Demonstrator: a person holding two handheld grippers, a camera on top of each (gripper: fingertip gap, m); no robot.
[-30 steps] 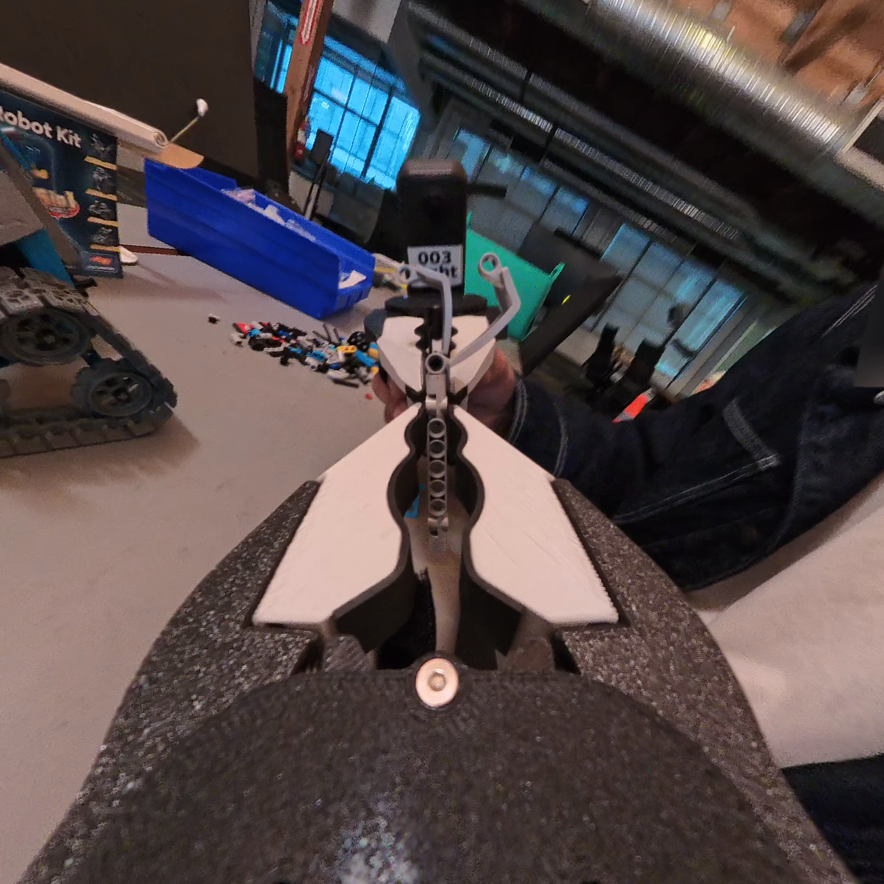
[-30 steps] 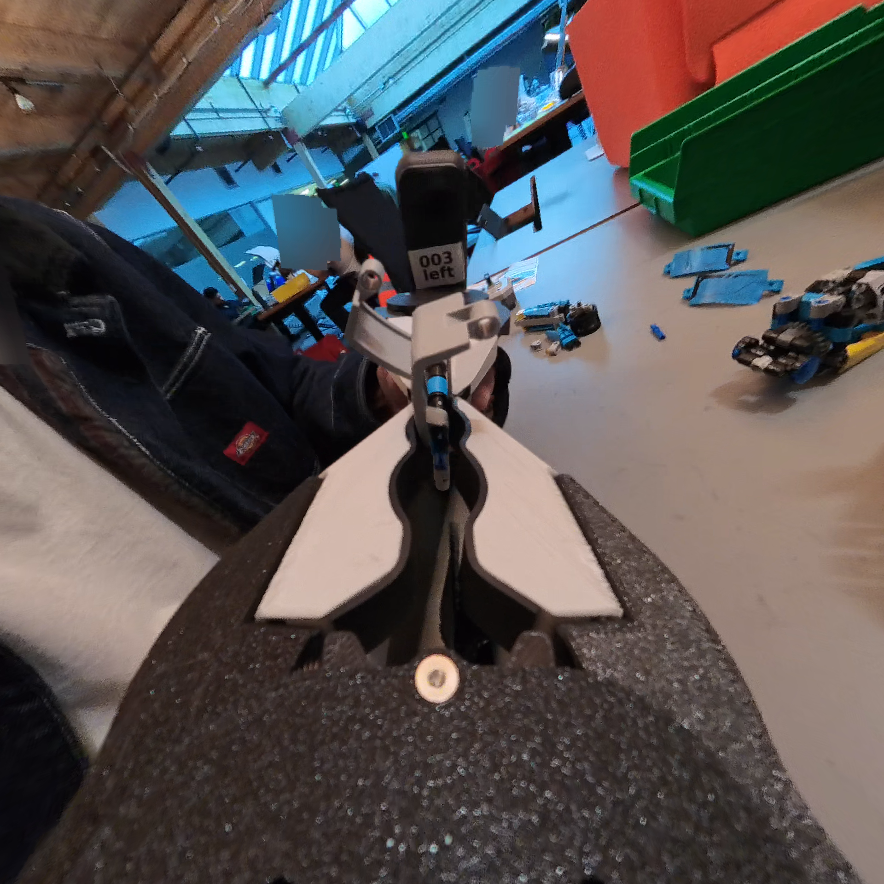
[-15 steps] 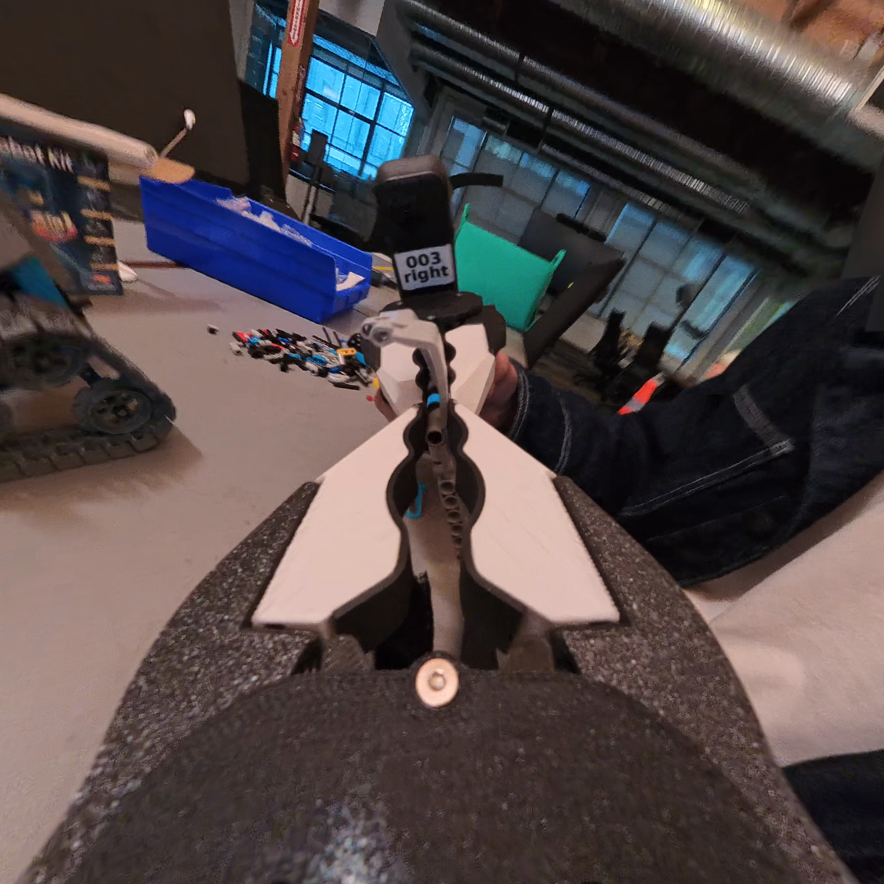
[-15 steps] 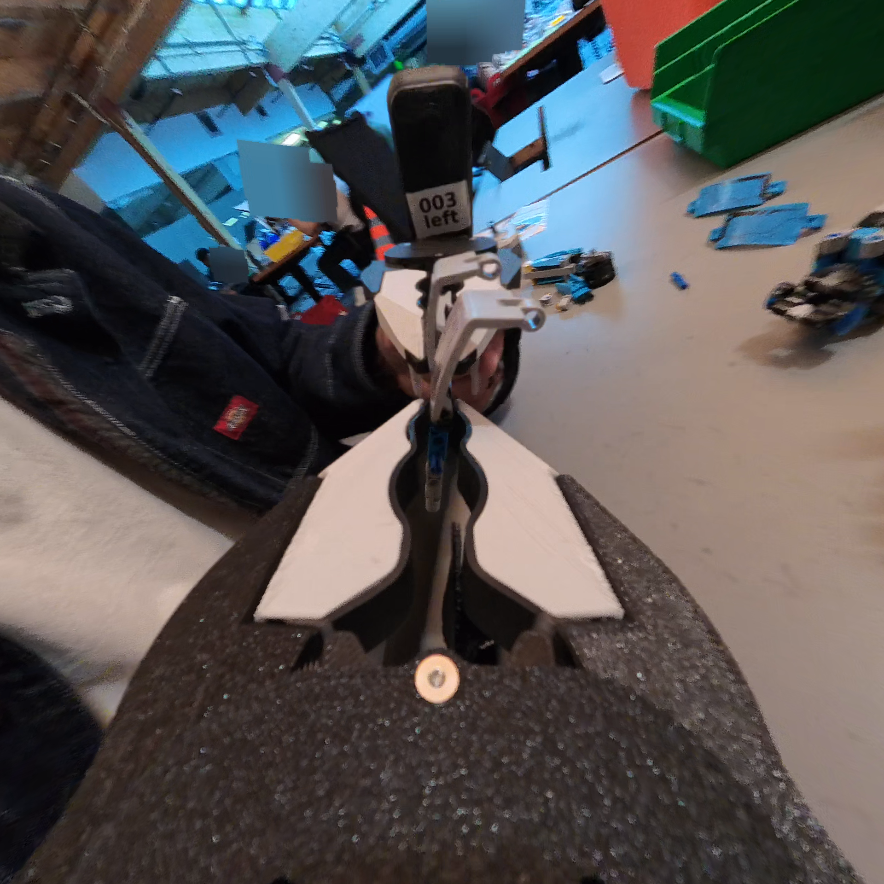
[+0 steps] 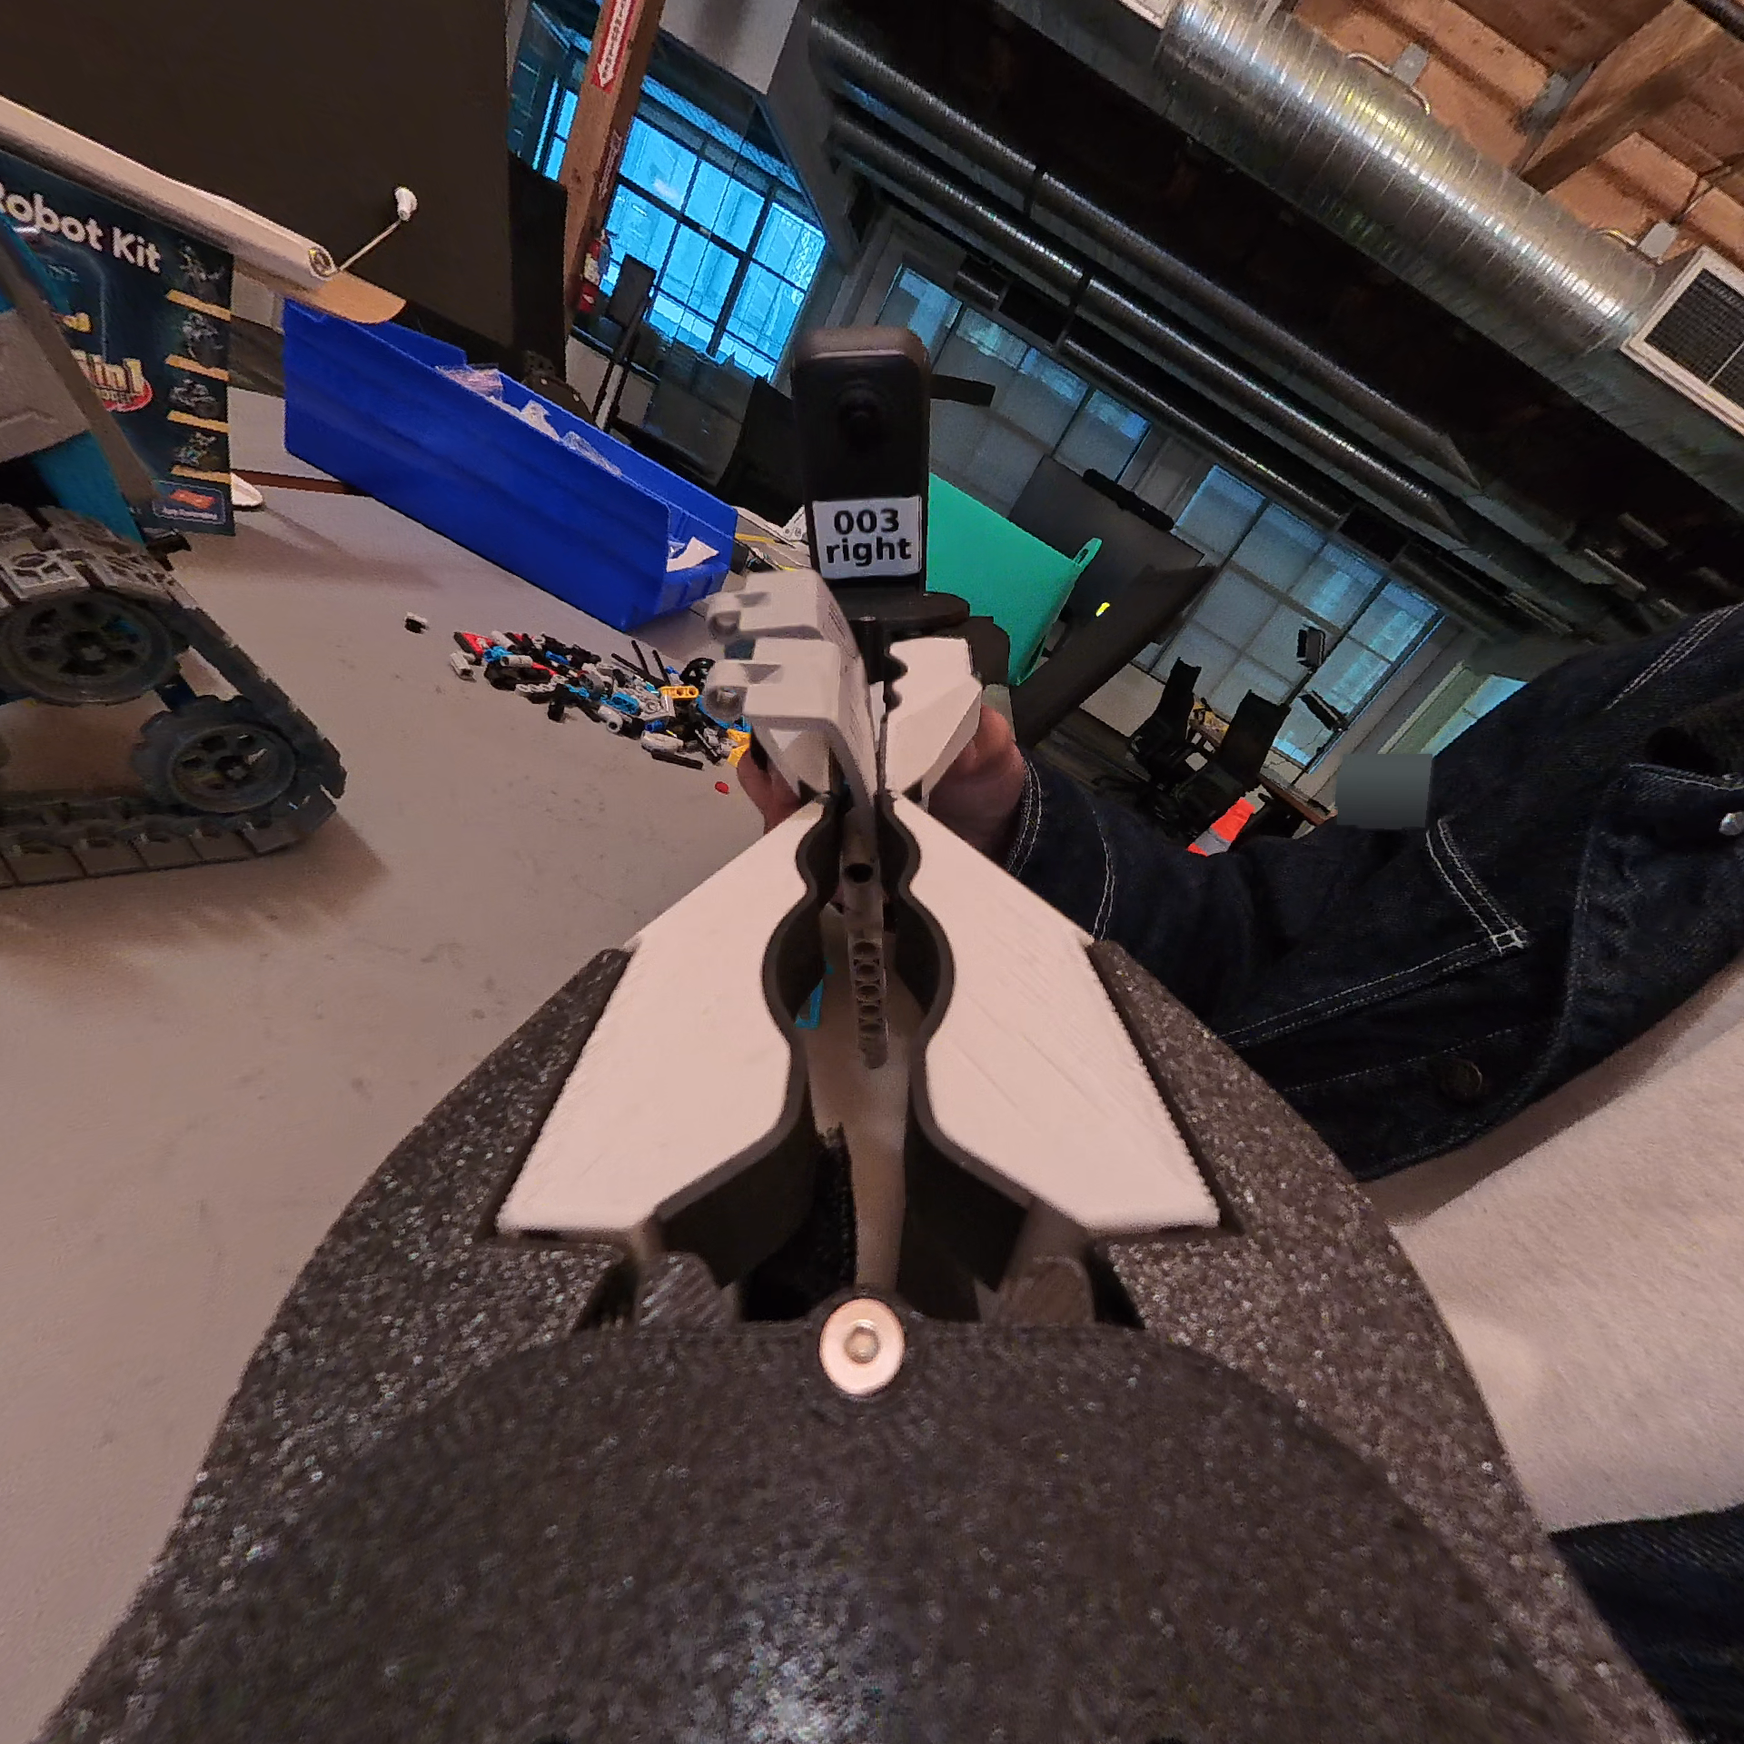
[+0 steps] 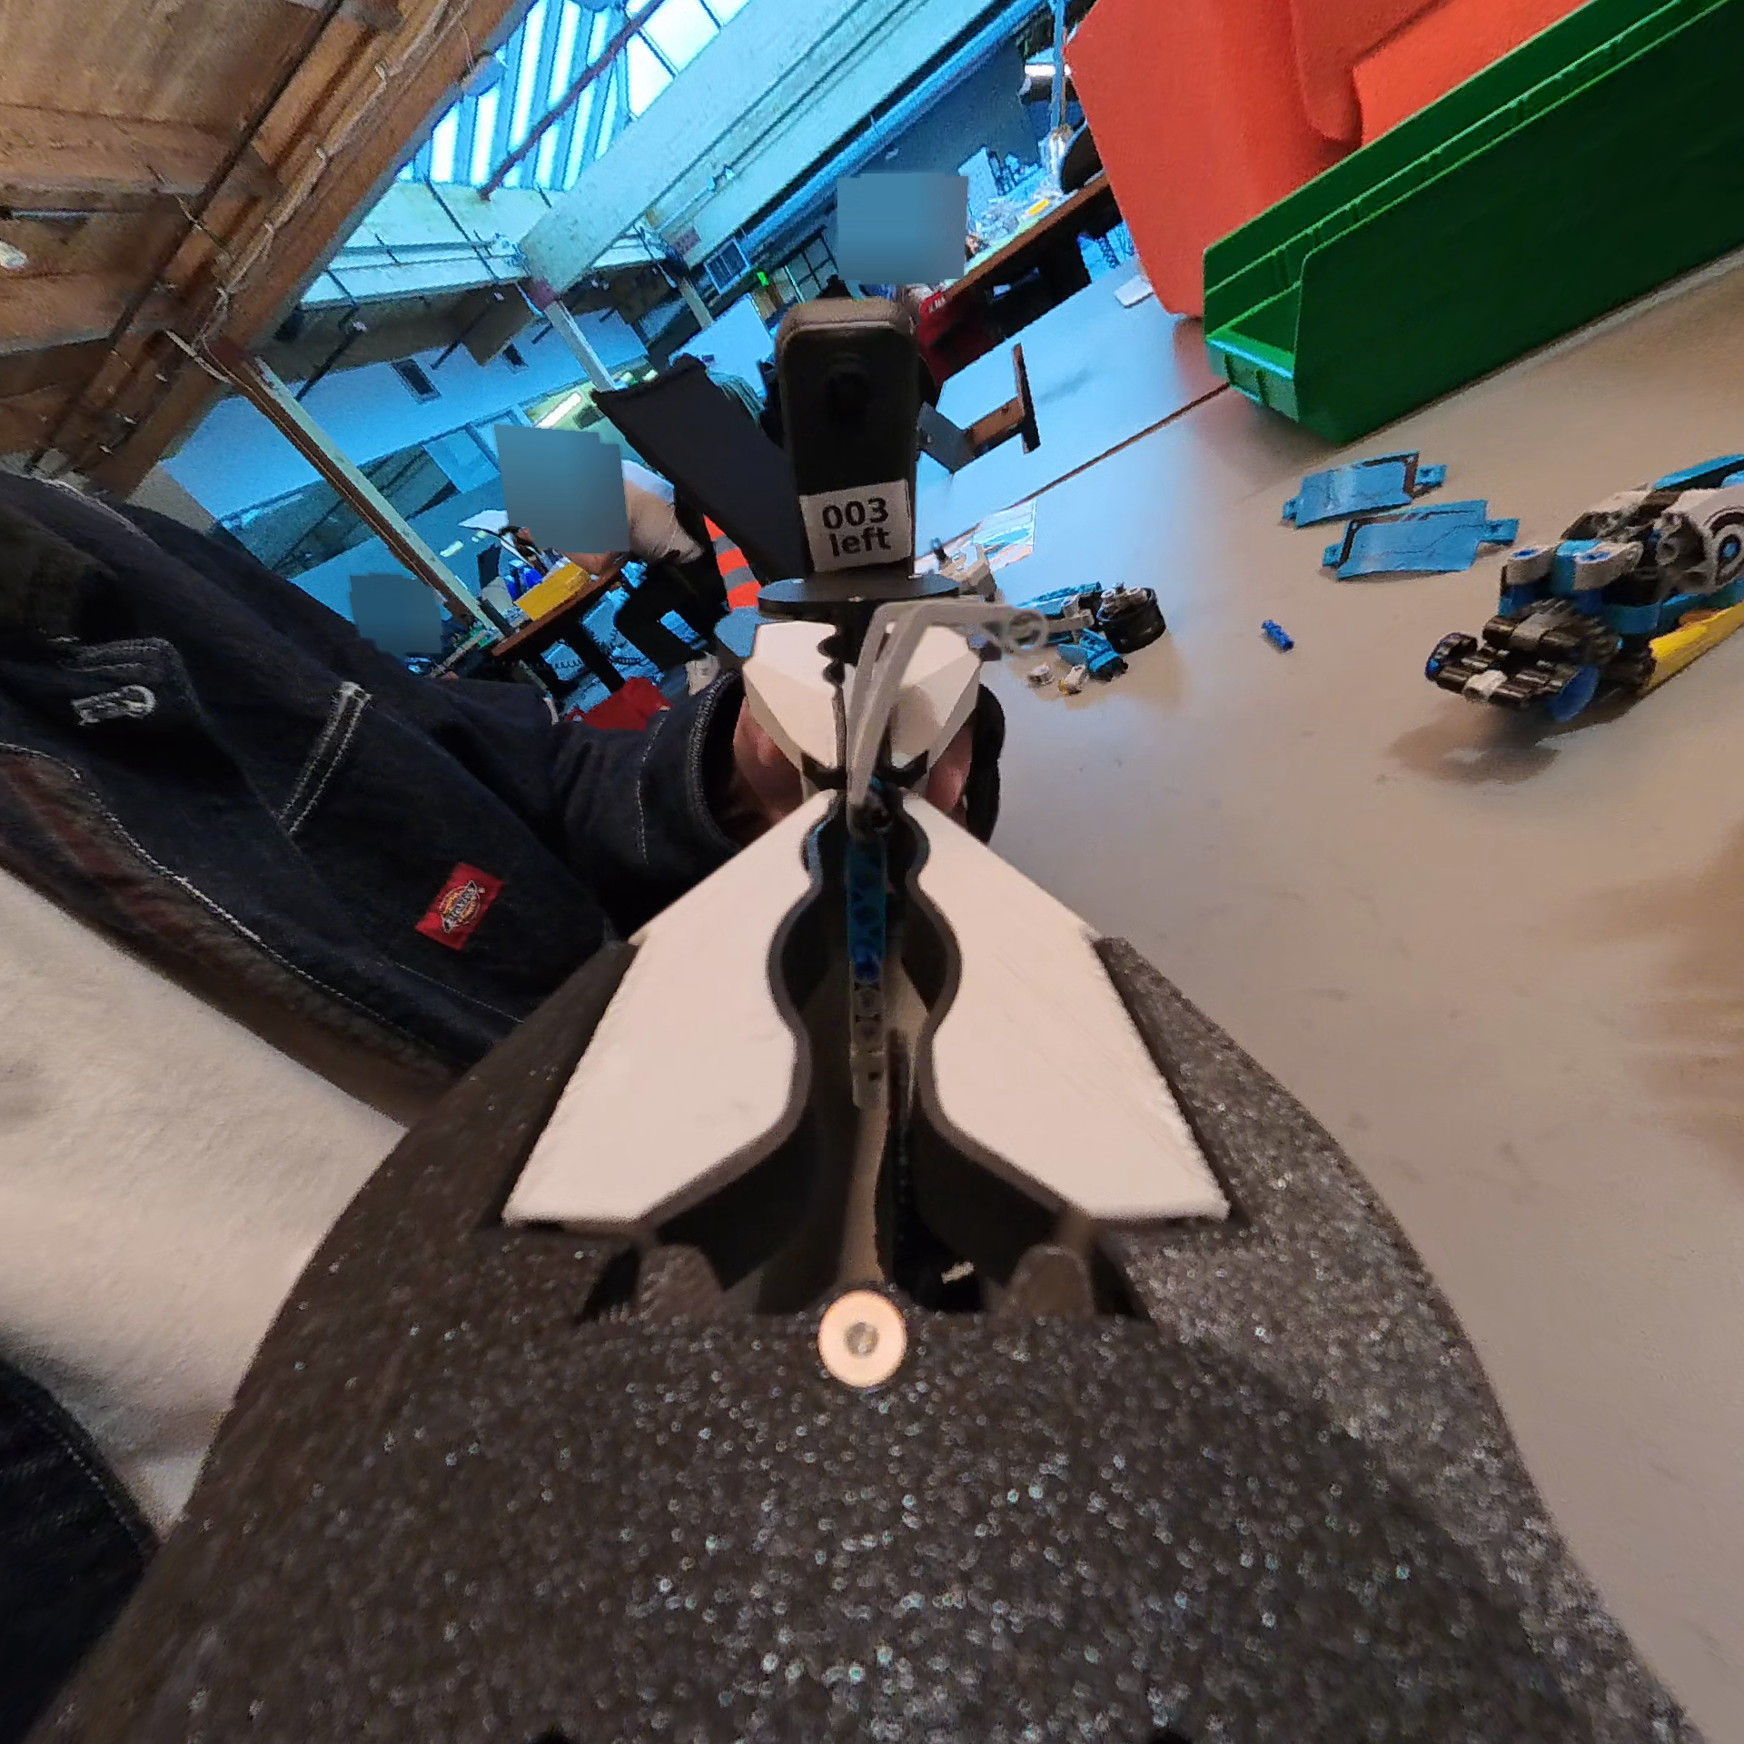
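Perforated grey beam (image 5: 863,953) pinched between both ribbed white tongs (image 5: 854,812).

Daylight, blue-tinted, from windows (image 5: 703,245) and skylight (image 6: 528,123); soft shadows on table (image 5: 236,991). Strong fisheye bending at edges. Foam housing near lens soft; right edge of right wrist view smeared.

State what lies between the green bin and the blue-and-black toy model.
Two flat blue pieces lie between the green bin and the model, shown in the right wrist view.
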